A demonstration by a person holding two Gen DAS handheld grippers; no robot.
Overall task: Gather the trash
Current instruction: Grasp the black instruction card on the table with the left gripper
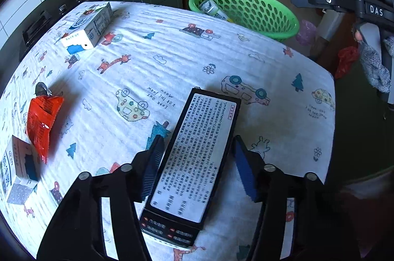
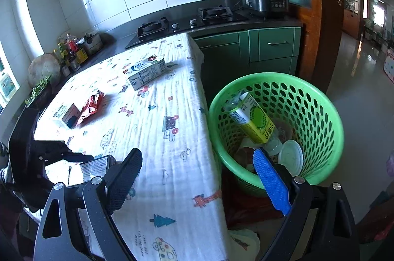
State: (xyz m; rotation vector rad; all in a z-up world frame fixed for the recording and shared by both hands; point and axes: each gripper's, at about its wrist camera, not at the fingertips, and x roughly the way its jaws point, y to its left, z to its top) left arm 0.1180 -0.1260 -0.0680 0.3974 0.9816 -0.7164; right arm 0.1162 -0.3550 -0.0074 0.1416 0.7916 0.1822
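A long black box with a white printed label (image 1: pixel 194 157) lies on the cartoon-print tablecloth (image 1: pixel 172 59). My left gripper (image 1: pixel 197 165) is open with its jaws on either side of the box; the left pad is near its edge, the right pad stands apart. The box also shows in the right wrist view (image 2: pixel 94 168). My right gripper (image 2: pixel 199 177) is open and empty, over the table's edge beside the green basket (image 2: pixel 320 98), which holds a yellow-green carton (image 2: pixel 253 120) and a white lid (image 2: pixel 291 158).
A milk carton (image 1: pixel 87 25) lies at the far left, a red wrapper (image 1: pixel 40 120) and a small carton (image 1: pixel 17 169) at the left. The basket (image 1: pixel 246 9) stands past the table's far edge. A stove and counter (image 2: pixel 187 22) lie behind.
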